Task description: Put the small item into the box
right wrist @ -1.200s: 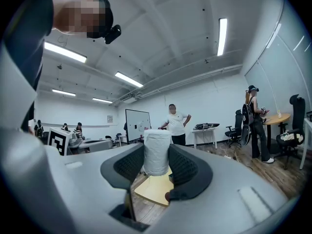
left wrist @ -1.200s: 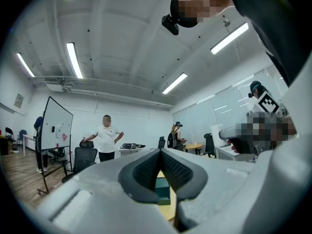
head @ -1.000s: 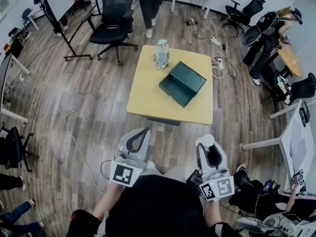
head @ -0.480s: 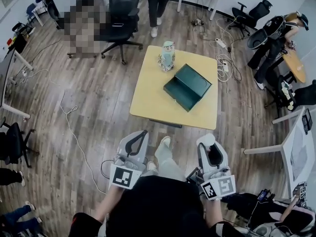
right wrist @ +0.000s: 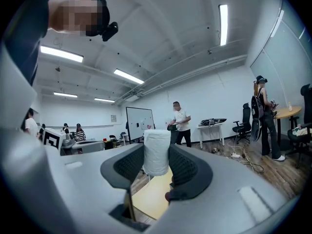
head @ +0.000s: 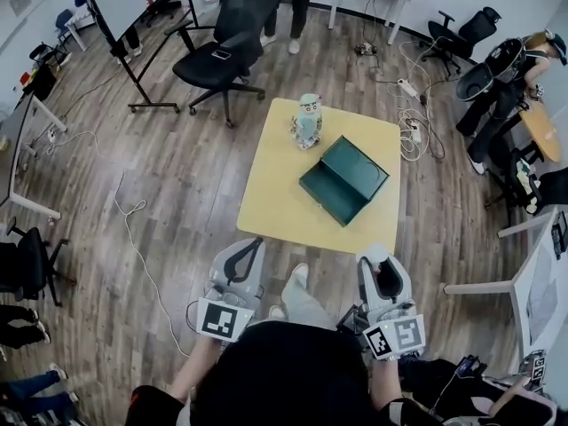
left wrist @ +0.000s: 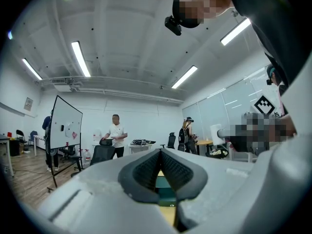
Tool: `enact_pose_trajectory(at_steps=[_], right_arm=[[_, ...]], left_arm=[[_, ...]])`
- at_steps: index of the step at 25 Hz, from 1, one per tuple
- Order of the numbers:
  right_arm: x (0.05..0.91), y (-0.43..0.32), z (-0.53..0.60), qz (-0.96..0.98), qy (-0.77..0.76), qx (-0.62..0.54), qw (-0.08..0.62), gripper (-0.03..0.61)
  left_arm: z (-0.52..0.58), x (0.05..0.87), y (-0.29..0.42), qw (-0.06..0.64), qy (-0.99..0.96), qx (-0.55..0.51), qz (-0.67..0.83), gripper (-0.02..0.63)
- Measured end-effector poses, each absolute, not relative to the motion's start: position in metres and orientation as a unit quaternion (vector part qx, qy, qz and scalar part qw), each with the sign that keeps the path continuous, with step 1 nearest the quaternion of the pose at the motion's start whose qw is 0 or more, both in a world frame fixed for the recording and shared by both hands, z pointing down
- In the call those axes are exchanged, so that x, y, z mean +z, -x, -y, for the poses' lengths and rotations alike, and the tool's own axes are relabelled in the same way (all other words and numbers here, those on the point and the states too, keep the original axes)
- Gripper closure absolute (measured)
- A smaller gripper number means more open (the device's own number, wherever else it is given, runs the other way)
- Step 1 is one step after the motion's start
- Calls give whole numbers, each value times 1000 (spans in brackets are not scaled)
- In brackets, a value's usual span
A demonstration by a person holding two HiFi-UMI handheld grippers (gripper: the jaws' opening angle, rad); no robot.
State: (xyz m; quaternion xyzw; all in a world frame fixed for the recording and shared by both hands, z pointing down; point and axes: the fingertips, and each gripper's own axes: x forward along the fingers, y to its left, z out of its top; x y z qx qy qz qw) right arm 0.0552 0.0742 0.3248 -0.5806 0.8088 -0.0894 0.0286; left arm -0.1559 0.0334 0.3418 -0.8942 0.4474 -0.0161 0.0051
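Approach phase: the right tongs [right wrist: 156, 156] pinch the small item, a white roll [right wrist: 156, 149], upright between the pads; the left tongs [left wrist: 160, 155] are pressed together and empty. Compared with a second ago, the table [head: 275, 198] and the open green box [head: 344, 180] lie nearer the wearer, with a foot [head: 297, 278] stepping forward; the grip is unchanged. The white roll is well apart from the box, so carrying continues and release is not yet due

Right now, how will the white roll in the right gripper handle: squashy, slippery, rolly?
Probably light and soft: the white roll looks wrinkled, paper-like, between the right gripper's ribbed pads. Likely not slippery. Cylindrical, so it may roll once released.
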Motion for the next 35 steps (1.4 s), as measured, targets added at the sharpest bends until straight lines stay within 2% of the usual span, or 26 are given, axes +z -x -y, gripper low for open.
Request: enact_pose_trajectory(at_steps=[20,35], right_arm=[[322,-96,66,-832,547,-83,39,413],[334,-99,104,-851,519,-75,-20,413]], left_arm=[[84,328,116,34,880,-22,-474,612],[118,344,78,23,892,-33,-450,612]])
